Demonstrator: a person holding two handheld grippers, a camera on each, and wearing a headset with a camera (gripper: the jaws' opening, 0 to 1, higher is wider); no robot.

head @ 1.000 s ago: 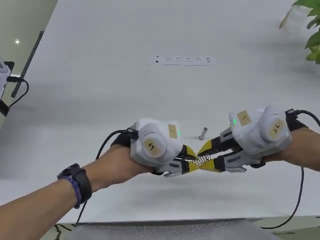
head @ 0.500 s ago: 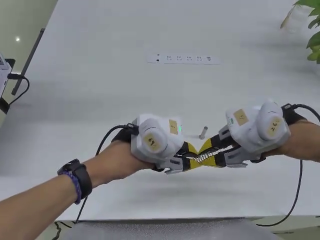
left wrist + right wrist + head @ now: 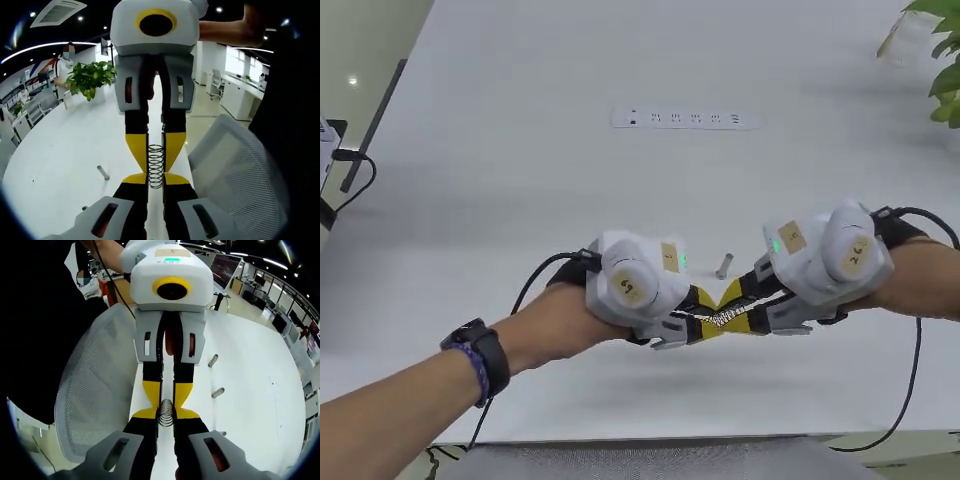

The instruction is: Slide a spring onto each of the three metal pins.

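So the spring [image 3: 156,167] was held between the two claws, roughly level, over the front part of the white desk [image 3: 520,200]. The left claw [image 3: 156,179] was pinched tight on one end of it and the right claw [image 3: 166,414] was pinched on the other end. Their yellow tips were nearly nose to nose, with just a few coils showing in the gap. Couldn't tell if anything ran through the inside of the coil, it was way too small to make out.

In the right gripper view two metal pins lay loose on the desk, off to one side of the claws. The nearer pin [image 3: 218,392] and the farther pin [image 3: 213,360] were apart from each other, and neither claw touched them.

Going outward, a hand was wrapped around each gripper body. The left wrist had a dark watch [image 3: 478,358] on it, and a black cable [image 3: 533,285] looped back from the left gripper across the desk.

Way at the back of the desk sat a white power strip [image 3: 683,119], well apart from everything else. A green plant [image 3: 945,70] poked in at the far right corner. A grey mesh chair [image 3: 85,390] sat right at the near edge of the desk, below the claws.
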